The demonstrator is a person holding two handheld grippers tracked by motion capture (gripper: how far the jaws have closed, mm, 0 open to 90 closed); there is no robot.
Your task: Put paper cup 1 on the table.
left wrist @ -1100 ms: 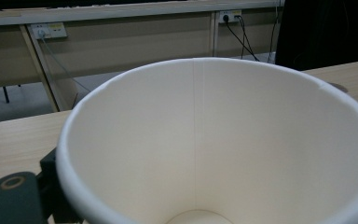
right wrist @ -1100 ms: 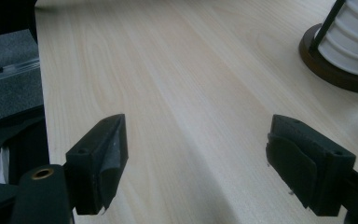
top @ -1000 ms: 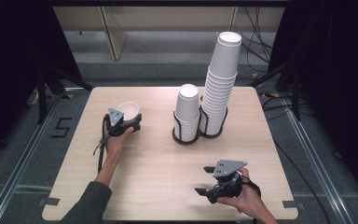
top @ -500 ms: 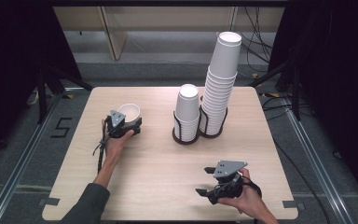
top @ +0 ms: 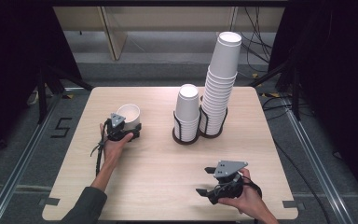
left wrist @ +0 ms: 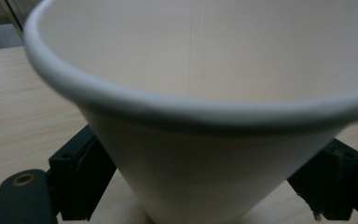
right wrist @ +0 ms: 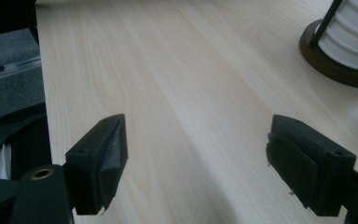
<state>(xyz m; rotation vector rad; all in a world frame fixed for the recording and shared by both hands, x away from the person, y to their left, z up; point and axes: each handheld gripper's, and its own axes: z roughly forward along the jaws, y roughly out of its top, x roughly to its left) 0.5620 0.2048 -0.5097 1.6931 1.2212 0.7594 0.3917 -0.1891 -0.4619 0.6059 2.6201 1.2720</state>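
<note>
Your left gripper [top: 129,131] sits at the left of the tabletop [top: 158,177], a little farther from you than the middle. Its jaws have just been closing, and a single paper cup [top: 128,115] stands between them. In the left gripper view the two black pads [left wrist: 81,179] lie against the lower, narrow part of the cup wall, one on each side, so read it as pinching the cup low down. The cup stands upright, mouth up, its long axis vertical and its taper widening toward the rim. Whether its base touches the wood, the frames do not settle.

From that grip, look right. The short stack of cups [top: 187,112] sits in a dark wire holder [top: 185,136] near the tabletop's centre, mouths down. Just beside it on the right, and slightly farther, the tall stack [top: 220,84] rises well above it.

Judgement: the move ahead turns on this line, cup at left and stacks at right and a touch farther. Your left hand is the nearer one and already has the cup.

Your right gripper [top: 214,186] is at the near right, well apart from the cup, jaws spread with bare wood between them. In the right gripper view the holder base [right wrist: 335,65] lies at the far right.
</note>
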